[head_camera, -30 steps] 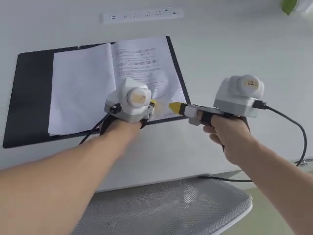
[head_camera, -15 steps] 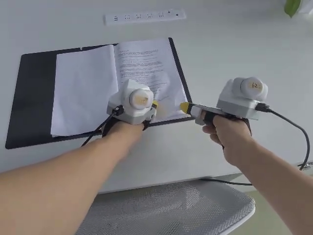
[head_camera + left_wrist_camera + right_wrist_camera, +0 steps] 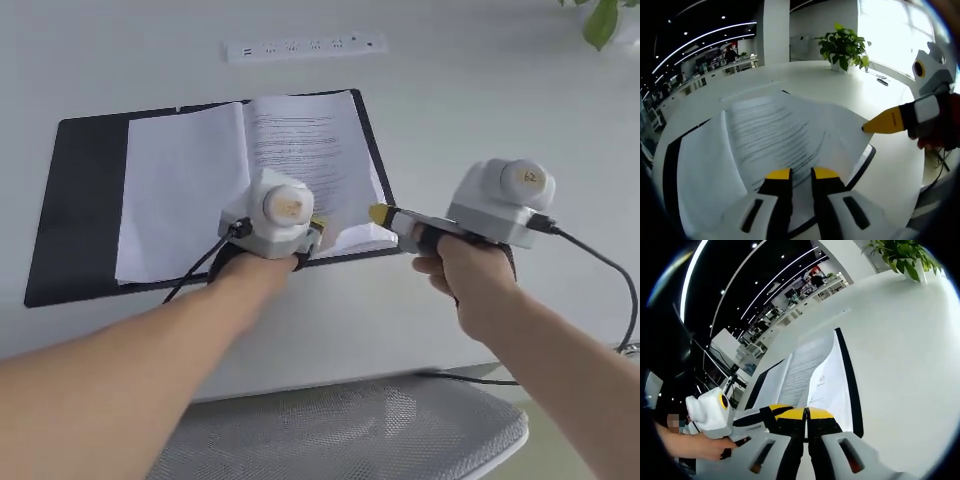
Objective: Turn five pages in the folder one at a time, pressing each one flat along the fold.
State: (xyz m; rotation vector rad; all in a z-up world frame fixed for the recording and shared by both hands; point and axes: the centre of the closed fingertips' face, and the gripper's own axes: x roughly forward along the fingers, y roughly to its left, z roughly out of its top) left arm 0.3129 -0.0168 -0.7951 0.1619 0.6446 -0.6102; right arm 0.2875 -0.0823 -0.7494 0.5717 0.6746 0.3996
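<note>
I have a broad white tabletop (image 3: 480, 120) in front of me, smooth and matt, with the grey mesh seat of a chair (image 3: 350, 430) below its near edge at 6 o'clock. The folder (image 3: 80, 200) lies open on it, left of centre in my head view, spreading from 9 o'clock up towards 12. It is a thin black rectangular cover with white paper inside. Its left sheet (image 3: 180, 200) is blank and lies flat. The right-hand page (image 3: 305, 150) carries fine lines of print, and its near right corner curls up off the stack, with a shadow under it.

The left gripper (image 3: 801, 174) has a rounded white plastic body and black fingers capped in yellow. It sits at the near edge of the printed page, at 6 o'clock from the fold. Its jaws are a narrow slot apart and point out across the print, with paper showing through the gap. I cannot tell whether they touch the sheet.

The right gripper (image 3: 806, 413) sits at 3 o'clock from the left one, with its jaws together. In the left gripper view its yellow tip meets the edge of the raised corner, but I cannot tell whether the paper is caught.

A long white power strip (image 3: 305, 46) lies beyond the folder at 12 o'clock, and a leafy green plant (image 3: 842, 47) stands further off
</note>
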